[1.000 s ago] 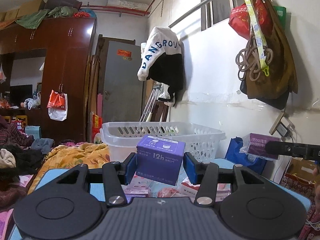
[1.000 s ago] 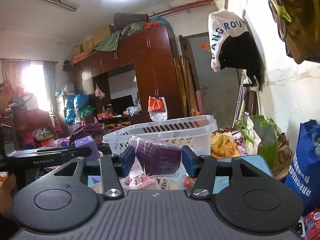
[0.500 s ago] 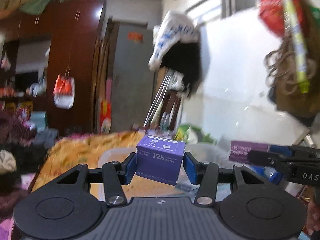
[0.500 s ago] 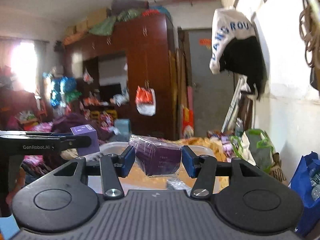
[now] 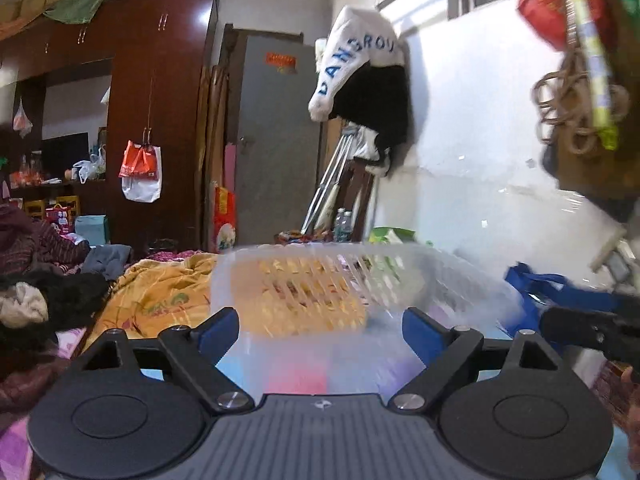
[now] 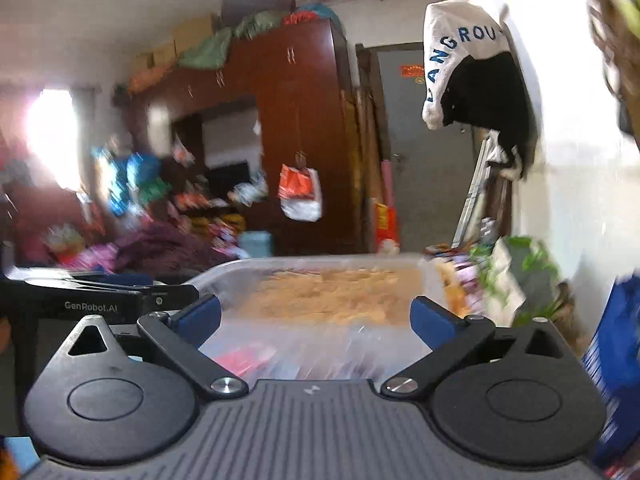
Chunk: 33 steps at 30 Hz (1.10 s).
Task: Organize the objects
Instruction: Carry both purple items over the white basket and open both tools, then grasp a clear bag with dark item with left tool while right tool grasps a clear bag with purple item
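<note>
Both grippers, left gripper (image 5: 320, 330) and right gripper (image 6: 316, 318), had just spread empty over the basket (image 5: 448, 264); I'd withdraw straight back.

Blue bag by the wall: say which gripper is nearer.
Right. The blue bag lies close to the right gripper, off its right side; the left gripper sits farther, with the right gripper between it and the bag.

Wide, empty jaws above blurred basket (image 6: 320, 268)
</note>
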### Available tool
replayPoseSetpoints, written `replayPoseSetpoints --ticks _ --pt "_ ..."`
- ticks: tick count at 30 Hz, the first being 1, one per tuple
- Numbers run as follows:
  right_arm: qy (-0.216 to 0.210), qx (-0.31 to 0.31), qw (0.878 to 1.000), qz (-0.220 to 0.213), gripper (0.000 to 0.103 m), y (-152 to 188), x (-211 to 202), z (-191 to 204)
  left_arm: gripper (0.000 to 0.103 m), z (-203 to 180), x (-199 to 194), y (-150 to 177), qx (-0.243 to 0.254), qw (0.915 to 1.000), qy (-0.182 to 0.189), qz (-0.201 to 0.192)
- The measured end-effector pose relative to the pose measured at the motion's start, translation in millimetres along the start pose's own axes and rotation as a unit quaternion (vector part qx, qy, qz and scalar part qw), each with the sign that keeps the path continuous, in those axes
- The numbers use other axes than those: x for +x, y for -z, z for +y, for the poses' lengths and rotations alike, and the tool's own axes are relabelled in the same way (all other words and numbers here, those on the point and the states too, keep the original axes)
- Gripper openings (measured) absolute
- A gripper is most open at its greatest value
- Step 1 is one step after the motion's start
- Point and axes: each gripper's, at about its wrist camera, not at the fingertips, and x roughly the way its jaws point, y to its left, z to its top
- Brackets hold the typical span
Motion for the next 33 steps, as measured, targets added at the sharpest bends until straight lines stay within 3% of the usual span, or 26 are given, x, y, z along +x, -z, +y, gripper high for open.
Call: replayPoseSetpoints --ticks 6,11,13,17,18,22,26,33 --pt "-0.038 -0.001 0.999 -0.009 0.103 61 -41 23 0.091 -5 -57 60 -0.011 0.9996 0.026 0.005" --pt "-0.037 -0.058 0.997 0.023 0.085 56 -21 41 0.091 -18 -70 76 0.021 0.9996 0.013 0.009" --pt "-0.048 -0.051 0.996 0.047 0.07 55 -10 39 0.091 -21 -68 80 0.028 0.9994 0.011 0.018" --pt "-0.062 -0.04 0.995 0.072 0.065 55 5 36 0.091 -25 -57 88 0.038 0.9982 0.021 0.042" --pt "-0.07 -0.034 0.994 0.078 0.059 55 7 34 0.091 -26 -57 92 0.041 0.9979 0.021 0.046" --pt "-0.073 -0.025 0.995 0.058 0.049 57 -6 31 0.088 -33 -51 101 0.056 0.9966 0.021 0.057" --pt "-0.071 -0.013 0.997 0.027 0.048 55 -20 26 0.076 -32 -53 102 0.056 0.9969 0.019 0.053" --pt "-0.061 -0.004 0.998 0.013 0.047 52 -25 19 0.074 -33 -52 102 0.061 0.997 0.01 0.046"
